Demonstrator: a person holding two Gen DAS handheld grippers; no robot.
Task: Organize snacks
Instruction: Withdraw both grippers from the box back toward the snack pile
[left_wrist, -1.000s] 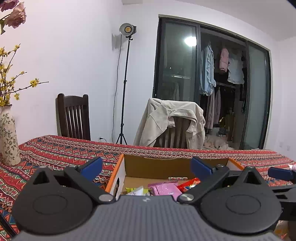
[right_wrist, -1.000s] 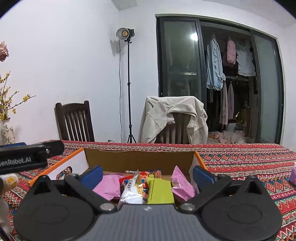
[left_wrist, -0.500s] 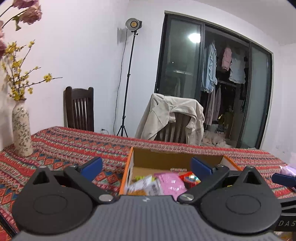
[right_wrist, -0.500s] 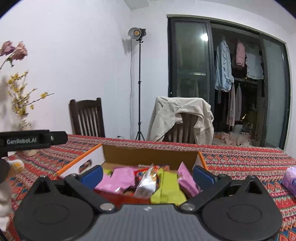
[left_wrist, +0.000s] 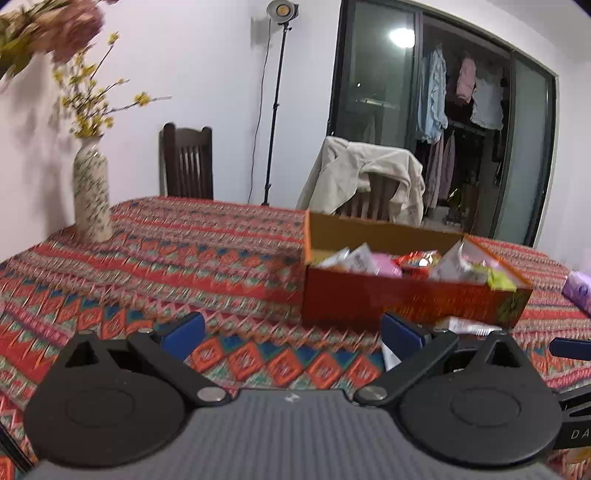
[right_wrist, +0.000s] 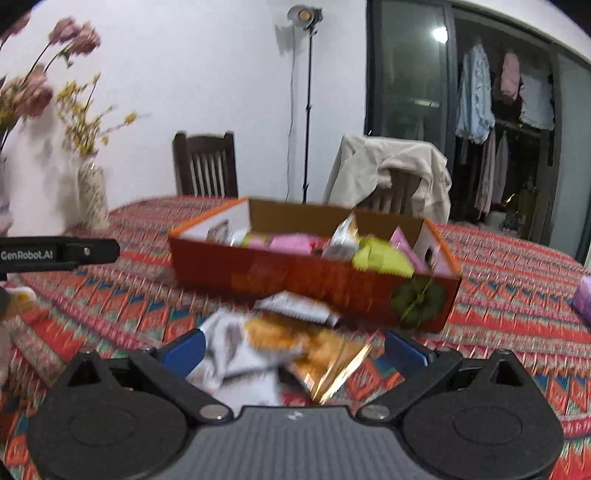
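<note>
An orange cardboard box (left_wrist: 406, 295) (right_wrist: 325, 280) holds several snack packets in pink, white, red and yellow-green. It sits on the patterned tablecloth (left_wrist: 184, 266). My left gripper (left_wrist: 291, 332) is open over bare cloth, short of the box and to its left. My right gripper (right_wrist: 295, 350) is open, and a white packet (right_wrist: 229, 350) and an orange-gold packet (right_wrist: 314, 343) lie on the cloth between its fingers. Another white packet (right_wrist: 295, 306) (left_wrist: 465, 325) lies against the box front. The left gripper's body (right_wrist: 59, 253) shows at the left of the right wrist view.
A vase of flowers (left_wrist: 90, 195) stands at the table's left edge. A purple pack (right_wrist: 583, 302) lies at the far right. Behind the table are a dark wooden chair (left_wrist: 186, 162), a chair draped with a beige jacket (left_wrist: 365, 177) and a lamp stand (left_wrist: 275, 103).
Both grippers have pulled back from the box and risen, so more of the tablecloth shows. Loose packets in front of the box have come into the right wrist view.
</note>
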